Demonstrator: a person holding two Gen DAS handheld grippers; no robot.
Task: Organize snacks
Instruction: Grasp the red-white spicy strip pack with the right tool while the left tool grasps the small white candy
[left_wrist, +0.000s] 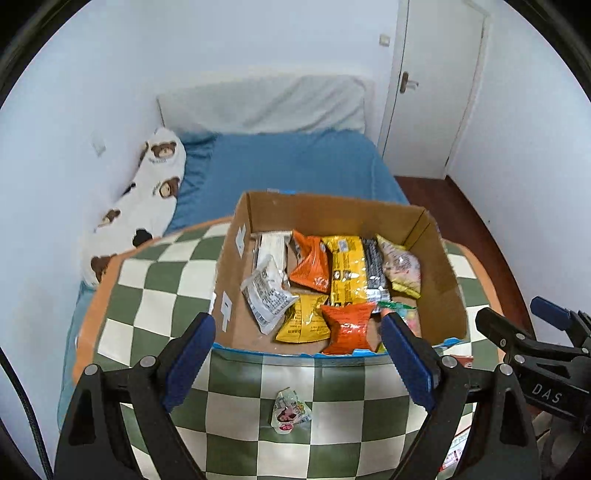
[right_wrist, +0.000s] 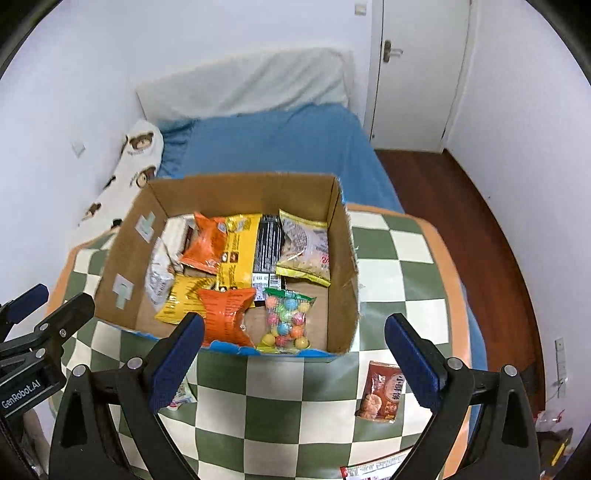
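Note:
An open cardboard box (left_wrist: 436, 258) (right_wrist: 343, 258) stands on a green-and-white checked table (left_wrist: 155, 288) (right_wrist: 399, 288). It holds several snack packets: orange, yellow, white, black, and a clear bag of coloured candy balls (right_wrist: 286, 319). A small white snack packet (left_wrist: 290, 410) lies on the table in front of the box, below my open, empty left gripper (left_wrist: 297, 354). A brown snack packet (right_wrist: 380, 391) lies on the table to the right of the box front, near my open, empty right gripper (right_wrist: 293, 360). The right gripper also shows in the left wrist view (left_wrist: 517, 317).
A bed with a blue sheet (left_wrist: 295, 166) and a bear-print pillow (left_wrist: 147, 199) lies behind the table. A white door (left_wrist: 436, 85) and wooden floor (right_wrist: 480, 221) are to the right. More packets (right_wrist: 373, 470) lie at the table's near edge.

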